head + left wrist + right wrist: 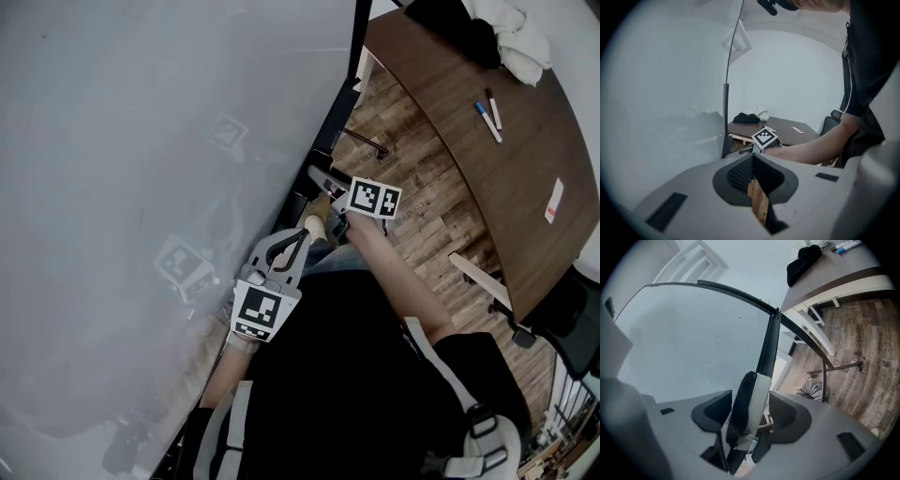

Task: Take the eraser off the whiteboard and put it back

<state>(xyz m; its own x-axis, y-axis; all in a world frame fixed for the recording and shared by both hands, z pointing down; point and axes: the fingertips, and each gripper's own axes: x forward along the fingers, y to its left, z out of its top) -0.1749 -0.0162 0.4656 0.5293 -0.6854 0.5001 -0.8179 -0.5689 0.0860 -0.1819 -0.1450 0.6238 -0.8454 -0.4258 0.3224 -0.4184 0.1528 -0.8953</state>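
The eraser [757, 390], white-backed with a black felt face, stands on edge against the whiteboard [693, 343] beside its dark frame [769, 341]. My right gripper [750, 399] is open around it, one jaw on each side, and the pads do not press on it. In the head view the right gripper [323, 180] reaches to the whiteboard's [141, 141] right edge, and the eraser is hidden there. My left gripper [302, 234] is held close behind it, shut with nothing in it. In the left gripper view its pads [752, 166] meet, and the right gripper's marker cube [764, 137] shows ahead.
A curved brown table [506, 169] at the right carries markers [487, 117], black and white cloth [506, 33] and a red-and-white slip [554, 201]. An office chair [562, 319] stands by it. Wood floor and a metal bar [834, 366] lie below the board.
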